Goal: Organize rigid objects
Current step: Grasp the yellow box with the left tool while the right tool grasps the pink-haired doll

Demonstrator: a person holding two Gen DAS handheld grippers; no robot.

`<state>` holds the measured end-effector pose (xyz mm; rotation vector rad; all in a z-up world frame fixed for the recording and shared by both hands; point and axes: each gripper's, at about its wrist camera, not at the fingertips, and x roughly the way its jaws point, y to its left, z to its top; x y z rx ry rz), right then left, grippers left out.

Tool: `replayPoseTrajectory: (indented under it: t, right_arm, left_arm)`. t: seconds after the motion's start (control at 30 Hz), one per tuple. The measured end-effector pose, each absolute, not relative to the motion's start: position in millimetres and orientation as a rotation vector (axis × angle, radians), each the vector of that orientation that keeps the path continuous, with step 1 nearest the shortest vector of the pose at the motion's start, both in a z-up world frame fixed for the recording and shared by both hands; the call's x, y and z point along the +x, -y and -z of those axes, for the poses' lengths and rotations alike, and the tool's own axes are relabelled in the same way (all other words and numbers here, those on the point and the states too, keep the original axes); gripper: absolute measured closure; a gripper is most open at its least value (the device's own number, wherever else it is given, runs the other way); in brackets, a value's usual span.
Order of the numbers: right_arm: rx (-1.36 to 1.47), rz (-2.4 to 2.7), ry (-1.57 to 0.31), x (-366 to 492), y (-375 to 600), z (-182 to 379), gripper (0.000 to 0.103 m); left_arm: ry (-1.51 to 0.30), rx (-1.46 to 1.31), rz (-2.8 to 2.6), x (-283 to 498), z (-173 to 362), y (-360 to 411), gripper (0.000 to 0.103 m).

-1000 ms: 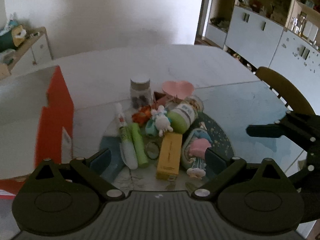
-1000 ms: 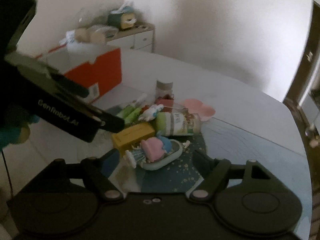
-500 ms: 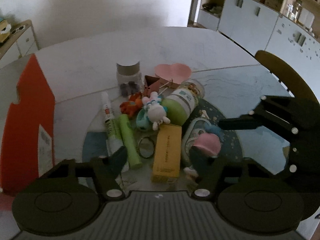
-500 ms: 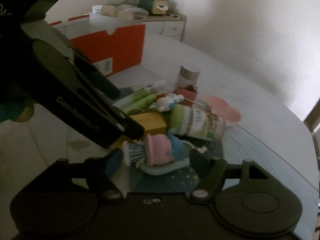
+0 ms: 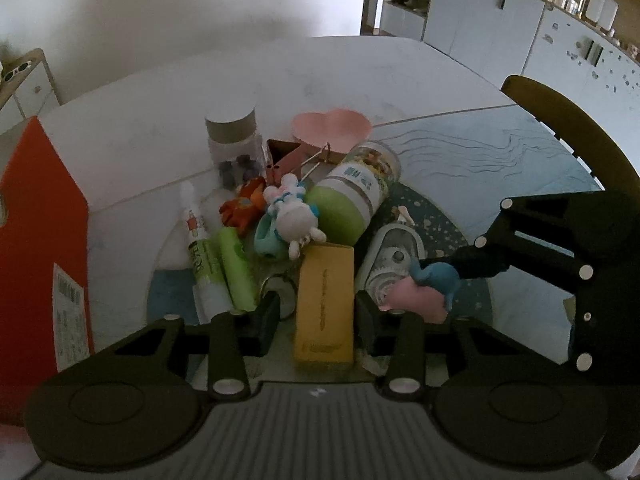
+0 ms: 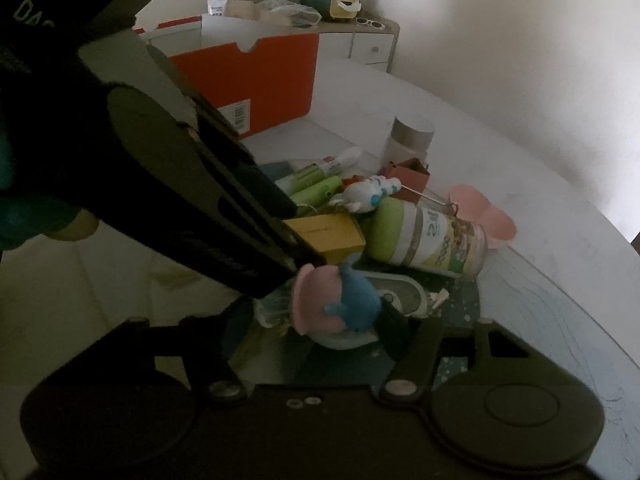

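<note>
Two grippers worked the same pile on the pale table (image 5: 360, 64). The left gripper (image 5: 316, 316) had its jaws closing around the yellow box (image 5: 325, 304), which lay flat between them; a narrow gap showed on each side, so the pads were not yet pressing. The right gripper (image 6: 316, 322) was closing too, its fingers straddling the pink-and-blue figure (image 6: 332, 300) on the pale oval toy (image 5: 394, 256); whether the pads had made contact could not be told. Just left of the box lay a green tube (image 5: 236, 268) and a white tube (image 5: 200, 256), side by side. Beyond the box sat a white bunny toy (image 5: 294, 216) and an orange toy (image 5: 244, 204), with a green-capped jar (image 5: 356, 192) on its side to their right. Farther off stood a grey-lidded jar (image 5: 232, 136), upright, beside a pink heart dish (image 5: 332, 128). An orange carton (image 5: 40, 240) stood at the far left.
</note>
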<state>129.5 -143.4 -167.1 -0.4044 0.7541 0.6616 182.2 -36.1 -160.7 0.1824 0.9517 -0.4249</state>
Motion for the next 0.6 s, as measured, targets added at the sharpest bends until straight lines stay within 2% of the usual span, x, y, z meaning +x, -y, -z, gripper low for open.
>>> replayPoseTrajectory:
  t: [0.07,0.6]
  right_arm:
    - [-0.386,-0.66,-0.761,130.3,144.9,166.5,0.04]
    - [-0.279,-0.609,-0.765,110.5,165.0,149.3,0.044]
  left_arm:
    - [-0.957,0.183,0.429,183.3,160.1,37.7,0.073]
    - [-0.971,0.156,0.407,168.1,147.5,27.3,0.075]
